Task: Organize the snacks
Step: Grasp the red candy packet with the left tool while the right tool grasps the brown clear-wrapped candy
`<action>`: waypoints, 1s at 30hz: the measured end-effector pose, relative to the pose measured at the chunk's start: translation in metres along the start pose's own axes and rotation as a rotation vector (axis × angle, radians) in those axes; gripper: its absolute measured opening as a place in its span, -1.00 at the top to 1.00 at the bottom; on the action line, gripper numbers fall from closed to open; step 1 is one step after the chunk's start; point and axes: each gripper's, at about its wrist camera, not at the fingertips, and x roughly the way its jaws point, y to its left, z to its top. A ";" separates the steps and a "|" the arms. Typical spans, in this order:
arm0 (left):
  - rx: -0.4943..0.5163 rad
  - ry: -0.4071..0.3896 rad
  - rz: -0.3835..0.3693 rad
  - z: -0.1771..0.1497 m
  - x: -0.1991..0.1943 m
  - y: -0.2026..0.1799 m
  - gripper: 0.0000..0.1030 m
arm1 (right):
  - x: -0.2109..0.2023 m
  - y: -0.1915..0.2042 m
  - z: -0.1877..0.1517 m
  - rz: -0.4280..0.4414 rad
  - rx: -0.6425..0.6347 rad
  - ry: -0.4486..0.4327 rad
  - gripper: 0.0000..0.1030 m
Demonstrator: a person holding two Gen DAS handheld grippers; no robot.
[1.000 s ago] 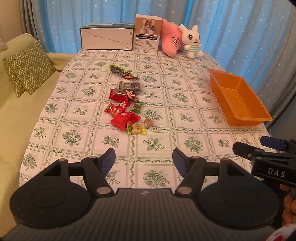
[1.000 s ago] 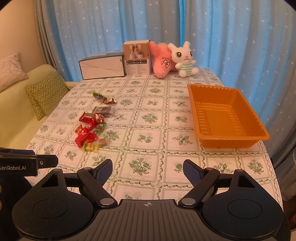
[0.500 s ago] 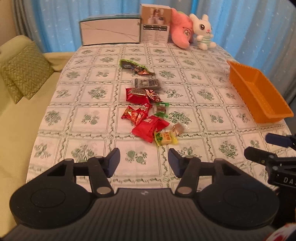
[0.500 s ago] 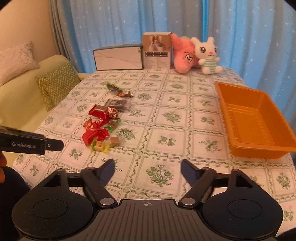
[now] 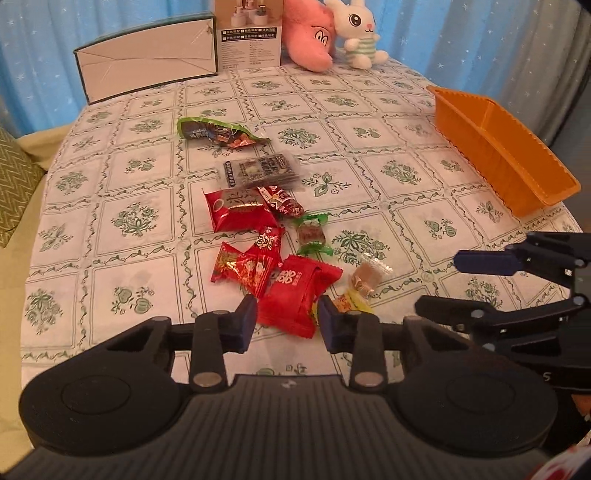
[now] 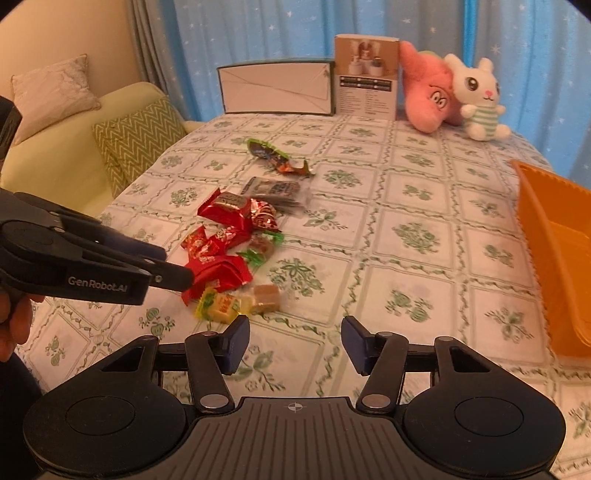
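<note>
A red snack packet (image 5: pixel 301 295) lies on the flowered tablecloth (image 5: pixel 369 110), long axis slanting toward the orange basket (image 5: pixel 495 147). The left gripper (image 5: pixel 284 319) has been closing around it, jaws narrow, contact unclear. The right gripper (image 6: pixel 293 341), also closing, stands half-open over bare cloth. Blue curtains (image 6: pixel 258 29) hang behind.

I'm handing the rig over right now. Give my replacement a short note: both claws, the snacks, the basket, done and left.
Left claw: jaws have just been closing around the big red packet, which lies between them; no grip visible yet.
Right claw: jaws have been narrowing, nothing between them, above bare tablecloth close to the yellow candy.
Snacks: all in a loose pile on the cloth, left of the orange basket.
Done: nothing in the visible part of the basket.
Left: move every snack into it.
</note>
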 end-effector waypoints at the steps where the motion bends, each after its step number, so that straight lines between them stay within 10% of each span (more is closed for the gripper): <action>1: 0.001 0.001 -0.001 0.000 0.002 0.002 0.38 | 0.005 0.001 0.002 0.009 0.000 0.001 -0.07; 12: 0.029 -0.005 -0.019 0.001 0.010 0.007 0.39 | 0.053 0.010 0.014 -0.005 -0.021 0.038 0.03; 19: 0.093 -0.010 -0.035 0.008 0.014 -0.004 0.39 | 0.049 -0.004 0.011 -0.036 -0.012 0.041 0.47; 26: 0.184 0.029 -0.015 0.010 0.028 -0.014 0.38 | 0.038 -0.019 0.011 -0.055 0.059 0.034 0.44; 30: 0.192 0.049 -0.006 0.009 0.036 -0.011 0.37 | 0.037 -0.012 0.014 -0.044 0.046 0.011 0.11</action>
